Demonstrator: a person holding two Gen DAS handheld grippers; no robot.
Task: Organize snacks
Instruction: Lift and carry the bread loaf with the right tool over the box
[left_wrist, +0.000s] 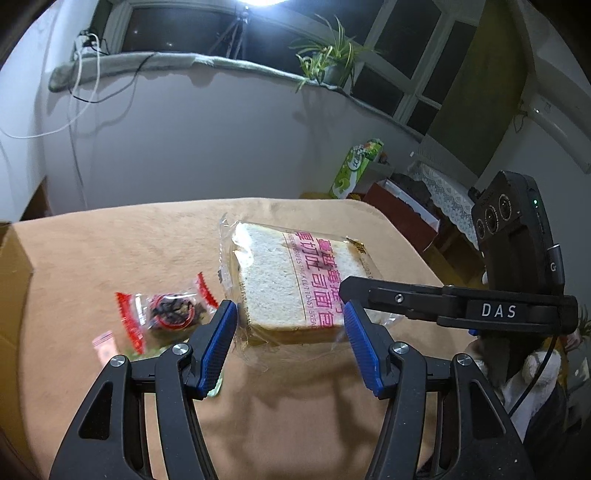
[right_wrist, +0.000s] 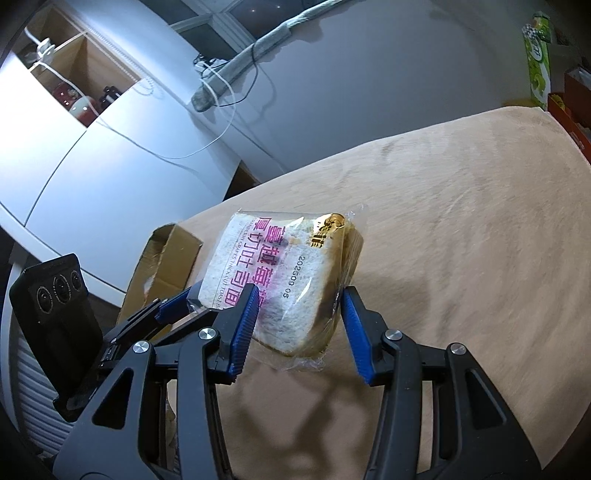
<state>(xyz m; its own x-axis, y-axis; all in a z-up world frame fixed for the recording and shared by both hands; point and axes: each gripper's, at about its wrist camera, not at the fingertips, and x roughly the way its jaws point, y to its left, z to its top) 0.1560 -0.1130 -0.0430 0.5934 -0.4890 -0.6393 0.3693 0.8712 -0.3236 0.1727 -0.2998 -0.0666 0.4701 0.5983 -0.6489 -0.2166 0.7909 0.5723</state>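
A wrapped pack of thick-cut toast bread (left_wrist: 273, 273) with pink lettering hangs just above the tan cloth table (left_wrist: 129, 240), casting a shadow below it. My left gripper (left_wrist: 290, 310) is shut on its near end, blue pads pressing both sides. From the right, the other gripper's black finger (left_wrist: 369, 291) reaches in at the pack's edge. In the right wrist view the bread pack (right_wrist: 280, 258) sits between the pads of my right gripper (right_wrist: 301, 295), which is shut on it. The left gripper's blue fingers (right_wrist: 177, 304) touch the pack's left corner.
A red-edged clear snack packet (left_wrist: 166, 314) and a small pink packet (left_wrist: 105, 345) lie on the cloth left of the bread. An open cardboard box (right_wrist: 162, 258) stands at the table's left edge. A green box (left_wrist: 356, 166) and clutter sit beyond the far right corner.
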